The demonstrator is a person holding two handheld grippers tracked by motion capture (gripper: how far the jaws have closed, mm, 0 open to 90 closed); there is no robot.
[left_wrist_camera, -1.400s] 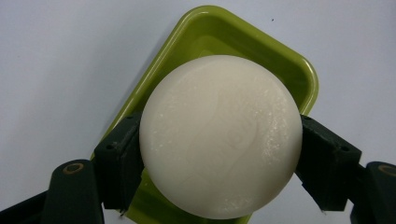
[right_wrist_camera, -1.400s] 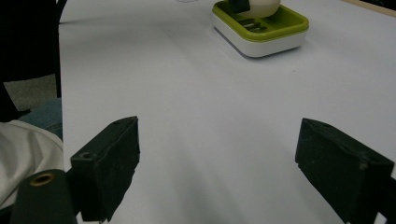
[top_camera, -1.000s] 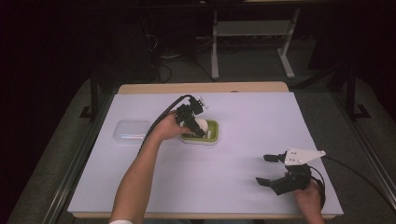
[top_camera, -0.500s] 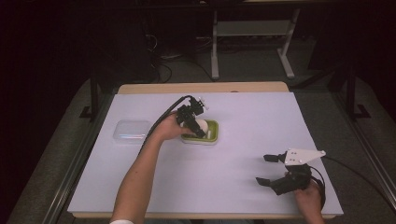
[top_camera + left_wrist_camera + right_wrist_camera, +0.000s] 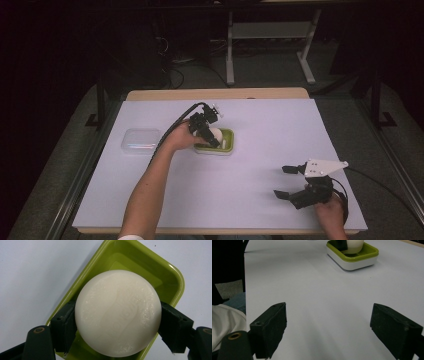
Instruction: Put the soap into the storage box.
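A round white soap bar [image 5: 117, 312] is held over the green soap dish [image 5: 140, 262], with my left gripper [image 5: 117, 322] shut on its two sides. In the high view the left gripper [image 5: 206, 131] points down into the dish [image 5: 227, 146] near the table's middle. The soap [image 5: 216, 134] shows between the jaws there. My right gripper [image 5: 290, 181] rests near the front right of the table, open, nothing between its pads [image 5: 272, 326]. The dish [image 5: 354, 257] and soap [image 5: 355, 245] appear far off in the right gripper view.
A clear plastic lid or box [image 5: 140, 140] lies left of the dish on the white table cover [image 5: 260, 165]. A black cable [image 5: 170, 131] trails from the left gripper along the forearm. Metal frame legs [image 5: 230, 45] stand beyond the table's far edge.
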